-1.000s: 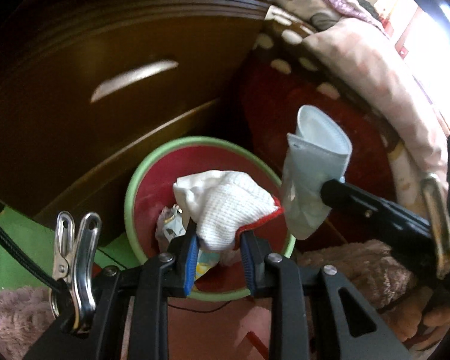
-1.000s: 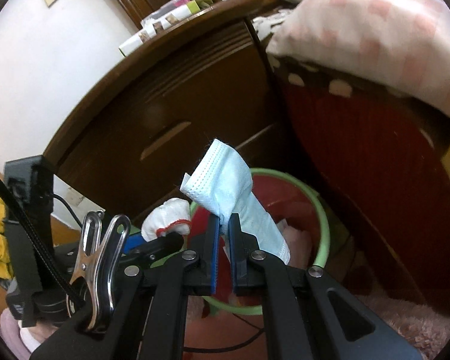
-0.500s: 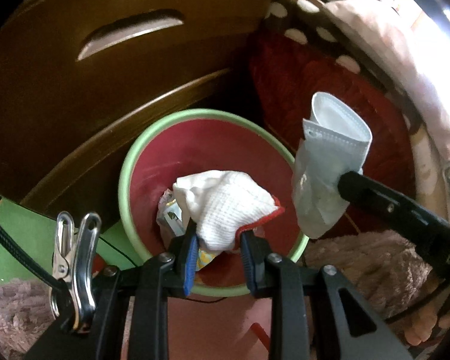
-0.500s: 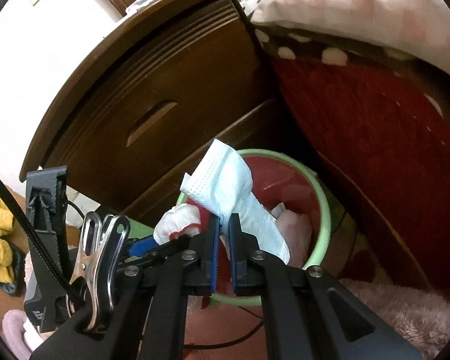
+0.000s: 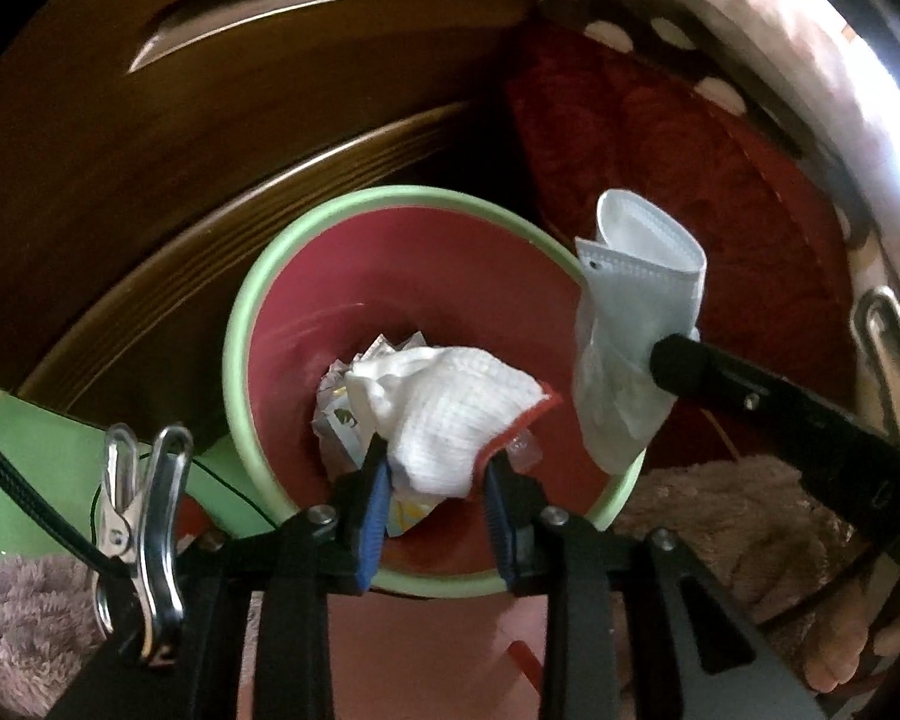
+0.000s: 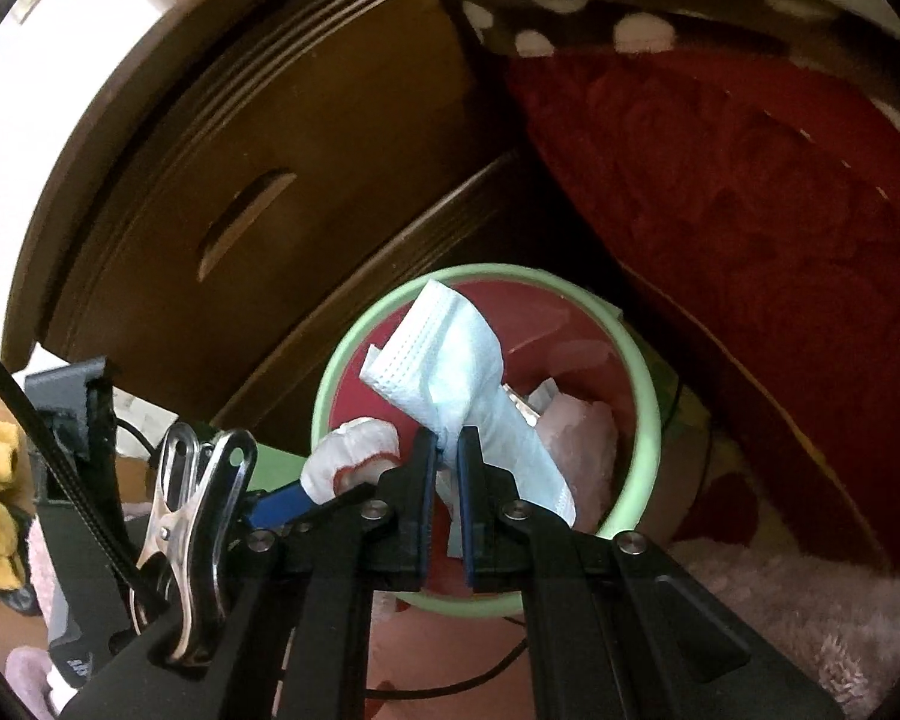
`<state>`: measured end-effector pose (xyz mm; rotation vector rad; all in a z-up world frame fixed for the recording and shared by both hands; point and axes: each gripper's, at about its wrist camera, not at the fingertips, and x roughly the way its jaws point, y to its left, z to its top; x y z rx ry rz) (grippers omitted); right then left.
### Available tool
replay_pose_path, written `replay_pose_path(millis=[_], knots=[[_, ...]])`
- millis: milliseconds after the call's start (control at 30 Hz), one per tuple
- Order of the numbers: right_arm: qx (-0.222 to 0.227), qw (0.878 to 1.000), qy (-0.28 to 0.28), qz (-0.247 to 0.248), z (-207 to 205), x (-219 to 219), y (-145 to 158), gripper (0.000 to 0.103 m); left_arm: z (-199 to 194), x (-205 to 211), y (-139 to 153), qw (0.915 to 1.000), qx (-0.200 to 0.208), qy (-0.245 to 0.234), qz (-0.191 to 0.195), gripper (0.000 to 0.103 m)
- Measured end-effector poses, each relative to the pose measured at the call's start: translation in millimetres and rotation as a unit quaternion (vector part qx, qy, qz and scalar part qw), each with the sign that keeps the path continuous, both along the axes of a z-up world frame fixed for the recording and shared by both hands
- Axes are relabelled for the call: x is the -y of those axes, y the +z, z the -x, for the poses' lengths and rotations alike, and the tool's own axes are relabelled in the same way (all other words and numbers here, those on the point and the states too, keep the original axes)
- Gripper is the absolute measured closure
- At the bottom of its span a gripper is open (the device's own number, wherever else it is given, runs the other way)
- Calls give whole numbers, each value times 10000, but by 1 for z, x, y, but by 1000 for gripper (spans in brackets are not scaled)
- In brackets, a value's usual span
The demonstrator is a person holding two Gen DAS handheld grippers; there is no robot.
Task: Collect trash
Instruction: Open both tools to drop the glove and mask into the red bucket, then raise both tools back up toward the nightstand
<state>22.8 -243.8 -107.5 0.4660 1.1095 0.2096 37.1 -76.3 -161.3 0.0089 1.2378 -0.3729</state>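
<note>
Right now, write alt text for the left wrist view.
The left gripper, jaws opening, has a white knit glove with red trim between its pads above a green-rimmed red bin holding crumpled wrappers. Right, the right gripper pinches a pale blue face mask.

We see a bin [image 5: 252, 324] of smooth plastic, its pale green rim [image 6: 647, 396] matt and its red inner wall faintly glossy. A white glove [image 5: 450, 414] of ribbed knitted cloth has a red-stitched cuff. The face mask [image 5: 636, 312] looks like soft pleated nonwoven fabric, matt pale blue. Crumpled paper wrappers [image 5: 336, 414] lie in the bin. The dresser [image 6: 222, 168] is dark polished wood with a soft sheen. The tool fingers [image 6: 417, 504] are matt black plastic with blue pads; the spring clip [image 5: 144, 516] is shiny bare metal. The rug [image 6: 810, 618] is fluffy pink pile.
</note>
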Motion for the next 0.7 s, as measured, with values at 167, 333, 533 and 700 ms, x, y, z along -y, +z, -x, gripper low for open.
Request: replay_pose_path(millis=[167,333,533,700], knots=[[22,10000,-3,68,0,-1,1,92,1,0,1,10000,-3,8,39,62],[14,10000,-87,-24,0,2,2,80,0,-2,3,10000,25,26,18,60],[100,9999,-49,-5,3,1,6,75,1,-5,10,9998,74,114,120,60],[227,9997,39,40,5,-2,12,74,10,-8,23,9995,240,60,185,60]])
